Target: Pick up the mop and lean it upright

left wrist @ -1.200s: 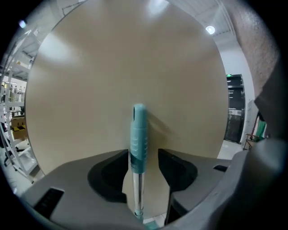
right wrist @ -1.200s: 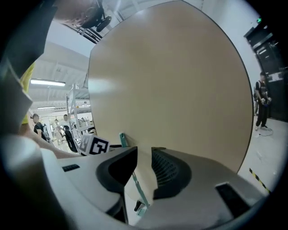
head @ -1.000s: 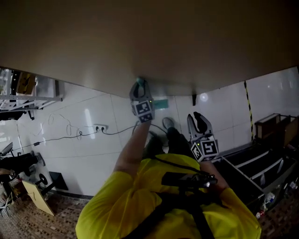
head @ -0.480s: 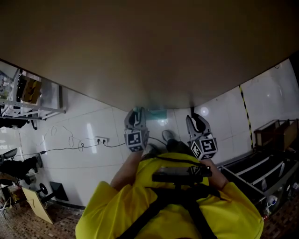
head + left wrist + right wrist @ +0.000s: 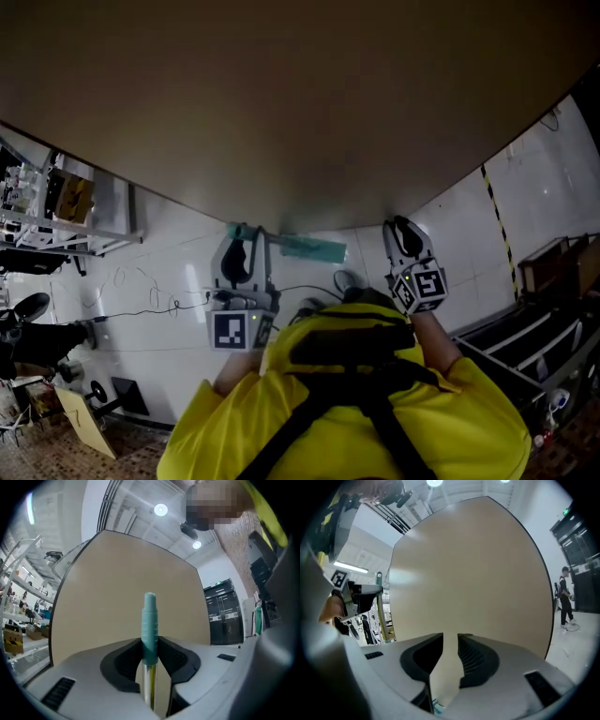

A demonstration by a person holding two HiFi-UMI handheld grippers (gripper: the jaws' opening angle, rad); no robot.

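The mop point(image 5: 149, 620) shows only its handle: a teal ribbed grip on top of a shiny metal shaft point(image 5: 149, 686). The left gripper point(image 5: 150, 644) clamps the grip's lower end between its jaws. The tip shows against the beige panel point(image 5: 117, 588). The mop head is out of view.

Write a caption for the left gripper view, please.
Left gripper clamped on the teal mop handle, tan board behind.
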